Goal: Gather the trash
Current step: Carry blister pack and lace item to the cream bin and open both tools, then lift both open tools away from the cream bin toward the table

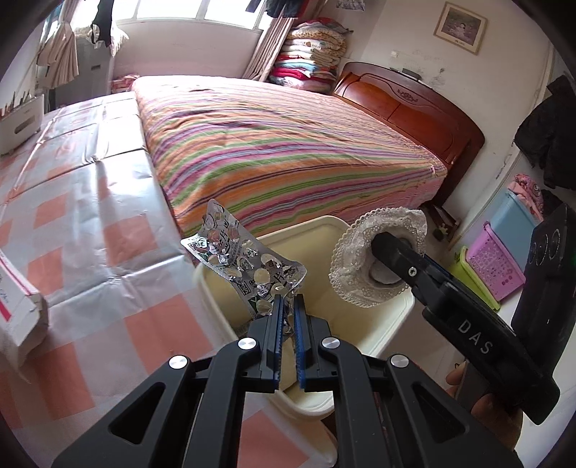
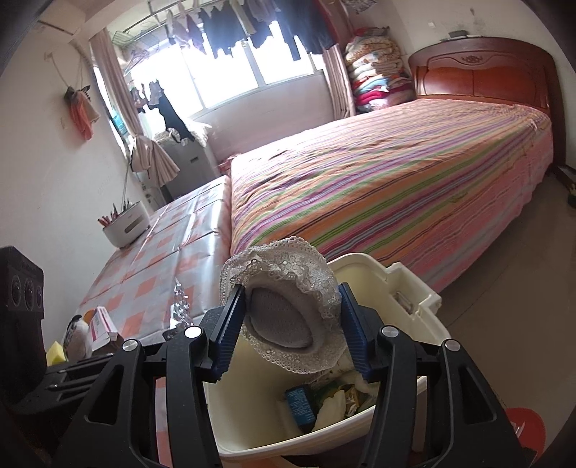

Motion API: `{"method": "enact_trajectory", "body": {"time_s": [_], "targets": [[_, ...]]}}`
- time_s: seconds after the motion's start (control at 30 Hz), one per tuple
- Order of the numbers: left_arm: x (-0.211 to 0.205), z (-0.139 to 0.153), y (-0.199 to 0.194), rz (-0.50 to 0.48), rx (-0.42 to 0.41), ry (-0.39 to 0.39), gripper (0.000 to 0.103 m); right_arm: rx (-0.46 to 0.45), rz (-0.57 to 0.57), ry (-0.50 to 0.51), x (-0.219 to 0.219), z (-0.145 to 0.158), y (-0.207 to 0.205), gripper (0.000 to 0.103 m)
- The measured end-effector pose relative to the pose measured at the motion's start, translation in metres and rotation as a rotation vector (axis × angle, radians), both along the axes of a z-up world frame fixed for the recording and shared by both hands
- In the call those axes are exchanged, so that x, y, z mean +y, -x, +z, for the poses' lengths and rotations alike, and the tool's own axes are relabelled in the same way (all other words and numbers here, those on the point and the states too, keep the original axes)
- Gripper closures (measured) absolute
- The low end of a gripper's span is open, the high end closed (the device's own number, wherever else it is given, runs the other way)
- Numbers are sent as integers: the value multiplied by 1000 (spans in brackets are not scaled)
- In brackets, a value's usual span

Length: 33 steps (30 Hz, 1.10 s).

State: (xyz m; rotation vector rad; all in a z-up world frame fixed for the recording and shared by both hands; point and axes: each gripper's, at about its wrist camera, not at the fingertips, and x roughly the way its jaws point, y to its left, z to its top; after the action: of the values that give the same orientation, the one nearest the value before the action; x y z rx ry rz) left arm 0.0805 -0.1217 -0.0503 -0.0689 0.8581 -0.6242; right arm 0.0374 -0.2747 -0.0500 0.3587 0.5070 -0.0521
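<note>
Over the bin (image 1: 396, 316), our left gripper (image 1: 287, 306) pinches a light, crinkly blister pack (image 1: 244, 262) by its edge. Our right gripper (image 2: 291, 324), half spread, flanks a soft lace-trimmed pad (image 2: 280, 309); whether its pads press it, we cannot tell.

A bed with a striped cover (image 1: 288, 144) fills the middle of the room, its red-brown wooden headboard (image 1: 406, 108) at two o'clock. At one o'clock a stack of folded quilts (image 1: 309, 54) rises beside the curtain (image 1: 266, 46), and a framed picture (image 1: 460, 27) hangs on the wall. A checked plastic sheet (image 1: 82, 201) spreads at nine o'clock, a white holder (image 2: 126, 225) standing on it.
</note>
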Motion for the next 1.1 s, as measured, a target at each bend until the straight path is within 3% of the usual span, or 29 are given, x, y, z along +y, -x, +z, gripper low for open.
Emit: {"method": "enact_trajectory", "body": {"time_s": [0.13, 0.87, 0.9, 0.93, 1.0, 1.1], "targets": [[-8, -5, -4, -10, 12, 1, 97, -23, -42, -24, -13, 4, 6, 34], [-31, -15, -6, -52, 29, -32, 93, -104, -52, -73, -19, 10, 21, 34], [-33, -15, -6, -54, 28, -39, 81, -104, -50, -75, -18, 10, 21, 34], [-33, -15, -5, -53, 25, -42, 54, -105, -49, -75, -16, 9, 21, 34], [-28, -8, 1, -26, -36, -17, 24, -105, -44, -73, -14, 9, 20, 34], [-17, 7, 14, -19, -146, 53, 19, -117, -41, -75, -14, 12, 19, 34]]}}
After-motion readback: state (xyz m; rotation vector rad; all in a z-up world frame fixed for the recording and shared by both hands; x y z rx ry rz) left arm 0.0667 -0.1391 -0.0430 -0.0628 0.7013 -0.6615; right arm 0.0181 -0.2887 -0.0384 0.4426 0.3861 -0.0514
